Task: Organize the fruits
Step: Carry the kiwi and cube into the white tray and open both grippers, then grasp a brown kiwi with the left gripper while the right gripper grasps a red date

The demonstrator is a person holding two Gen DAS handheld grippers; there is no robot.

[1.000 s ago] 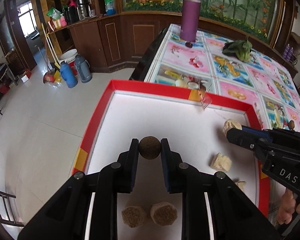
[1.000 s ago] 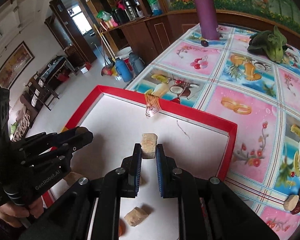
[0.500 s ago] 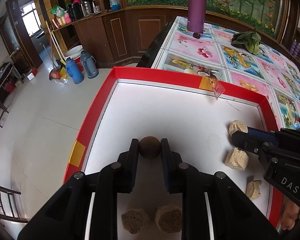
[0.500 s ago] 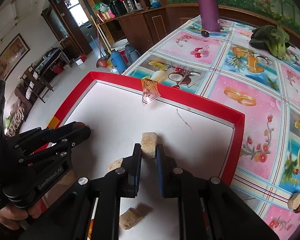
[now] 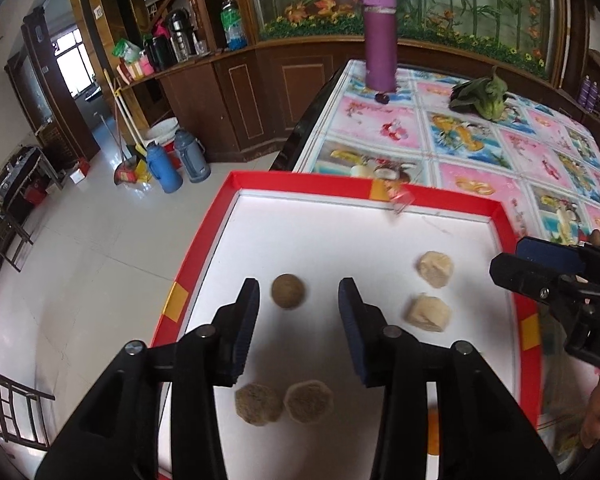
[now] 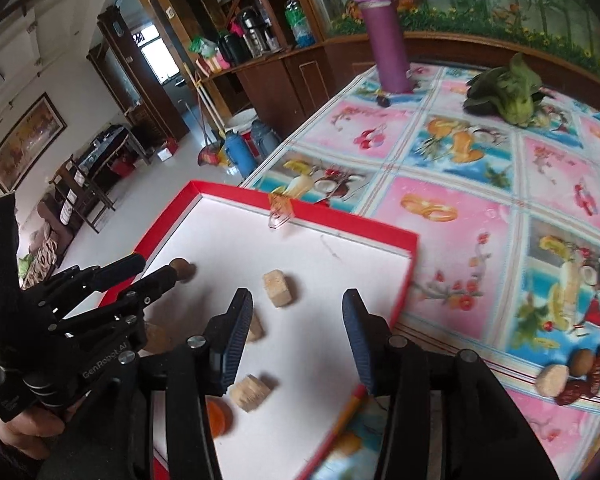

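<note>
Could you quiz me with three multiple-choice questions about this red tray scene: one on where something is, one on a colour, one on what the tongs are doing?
1. Where does the purple bottle stand?
A. in the tray
B. on the flowered tablecloth beyond the tray
C. on the floor

2. What colour is the tray rim?
A. red
B. green
C. black

3. How are the left tongs?
A. shut on the round brown fruit
B. open, fruit lying loose between the tips
C. out of view

Answers: 1 B, it stands on the cloth past the far rim. 2 A, the border is red around a white floor. 3 B, wide gaps show on both sides of the fruit.
</note>
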